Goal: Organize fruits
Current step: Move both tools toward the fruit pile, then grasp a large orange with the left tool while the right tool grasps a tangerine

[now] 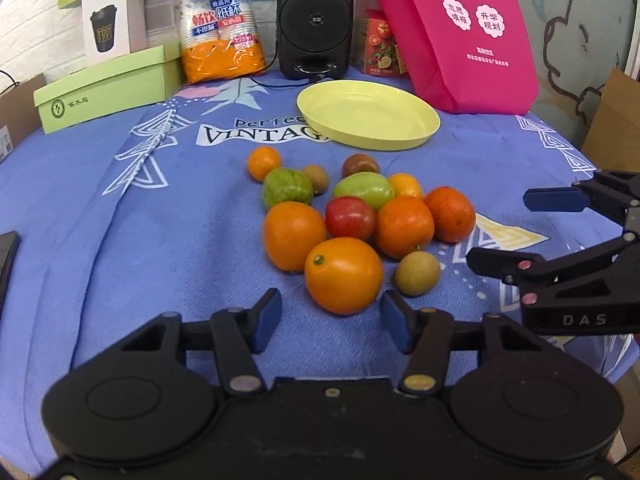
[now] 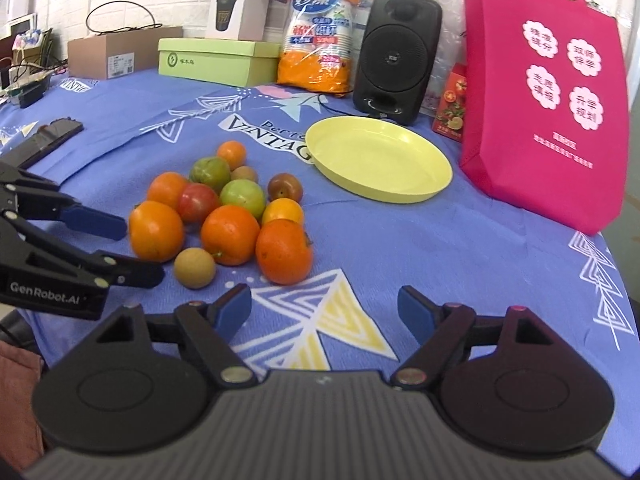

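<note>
1. Fruit heaped mid-table on the blue cloth (image 1: pixel 120 240), a tight cluster just near of the yellow plate (image 1: pixel 416 112), which sits bare at the far side, in front of the black speaker (image 1: pixel 314 20) and left of the pink bag (image 1: pixel 460 32).
2. Left gripper (image 1: pixel 331 322) low at the near edge of the heap, jaws spread wide and holding nothing, the nearest orange (image 1: pixel 343 275) sitting right ahead between the blue fingertips (image 1: pixel 267 320) without visible contact.
3. Right gripper (image 2: pixel 324 312) also spread and empty, over bare cloth to the right of the heap, closest to the darker orange (image 2: pixel 284 251) at the right edge.
4. Probable step in hand: take the nearest orange with the left and carry it to the plate.
5. Advance straight forward until the pads flank the widest part of the orange, not the near shoulder.
6. Keep low; close gently, since round fruit squirts out of a high or off-centre pinch.
7. Mind the small brown fruit (image 1: pixel 417 273) just right of the orange and the large orange (image 1: pixel 294 235) touching behind it on the left: either may roll if nudged.
8. Lift clear before swinging far toward the plate, passing over the red tomato (image 1: pixel 350 218).
9. Hold the right gripper out of that path.
</note>
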Available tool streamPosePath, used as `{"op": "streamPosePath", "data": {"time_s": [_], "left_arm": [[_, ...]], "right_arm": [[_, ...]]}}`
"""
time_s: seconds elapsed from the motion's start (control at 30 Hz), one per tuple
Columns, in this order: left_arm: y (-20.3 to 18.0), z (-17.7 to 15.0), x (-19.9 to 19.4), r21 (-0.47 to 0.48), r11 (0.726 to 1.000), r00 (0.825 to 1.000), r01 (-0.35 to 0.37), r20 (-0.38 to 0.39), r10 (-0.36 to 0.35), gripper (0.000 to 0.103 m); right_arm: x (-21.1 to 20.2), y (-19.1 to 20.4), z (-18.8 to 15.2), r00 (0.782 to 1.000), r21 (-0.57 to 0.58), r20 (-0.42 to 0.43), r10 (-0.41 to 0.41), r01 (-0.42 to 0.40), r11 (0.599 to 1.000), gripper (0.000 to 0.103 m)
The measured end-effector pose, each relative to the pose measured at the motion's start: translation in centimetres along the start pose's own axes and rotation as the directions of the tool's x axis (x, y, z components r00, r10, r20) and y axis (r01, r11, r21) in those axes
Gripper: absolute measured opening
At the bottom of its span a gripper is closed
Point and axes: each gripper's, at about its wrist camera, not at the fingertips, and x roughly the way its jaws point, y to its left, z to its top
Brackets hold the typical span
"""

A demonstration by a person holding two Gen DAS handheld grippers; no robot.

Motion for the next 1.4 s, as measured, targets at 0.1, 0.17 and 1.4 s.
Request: {"op": "streamPosePath", "data": {"time_s": [0.1,0.17,1.4], "left_arm": [[0.0,0.5,0.6,-0.002,1.000,1.000,0.009,0.001,-0.009,0.055],[-0.1,0.7,1.0,-0.002,1.000,1.000,0.012,-0.002,-0.012,0.055],[-0.9,-0.4,-3.0,0.029,0.999,0.998,0.024,0.061,-0.026,0.041]], "right_arm": [[0.5,0.2,0.2,1.000,-0.020,-0.006,0.004,-0.004,1.000,0.079],[0.7,0.2,0.3,1.000,-0.023,-0.008,0.010,-0.011,1.000,0.079],[0.3,-0.4,0.3,0.986,0.066,0.034,0.160,-0.162,0.985,0.035]]}}
